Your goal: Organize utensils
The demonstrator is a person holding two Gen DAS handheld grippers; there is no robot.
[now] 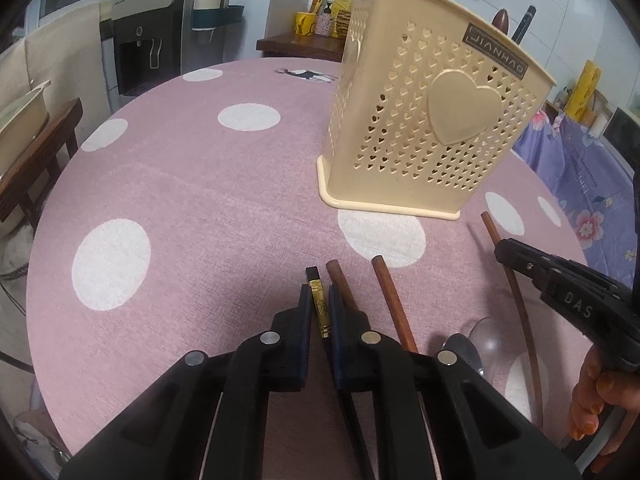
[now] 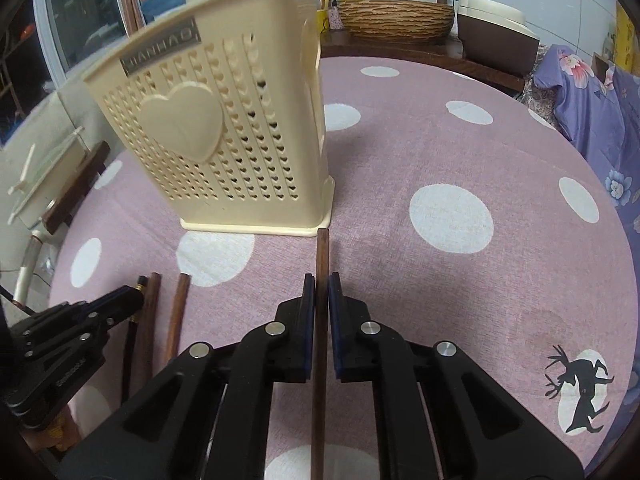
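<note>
A cream perforated utensil holder (image 1: 432,112) (image 2: 224,140) stands on the pink dotted table (image 1: 180,200), with a few handles (image 1: 502,20) sticking out of its top. My left gripper (image 1: 320,292) is shut on a black chopstick with a gold band (image 1: 313,273), low over the cloth in front of the holder. Two brown chopsticks (image 1: 340,284) (image 1: 390,300) lie just right of it. My right gripper (image 2: 322,284) is shut on another brown chopstick (image 2: 322,252), whose tip almost reaches the holder's base corner. Each gripper shows in the other's view: the right gripper (image 1: 504,250) and the left gripper (image 2: 134,296).
A metal spoon (image 1: 460,344) lies near the front edge between the grippers. A hand (image 1: 592,396) holds the right gripper's grip. A wooden side table with a woven bowl (image 2: 396,18) stands behind the table, a water dispenser (image 1: 148,28) at the back left, and floral fabric (image 2: 592,96) on the right.
</note>
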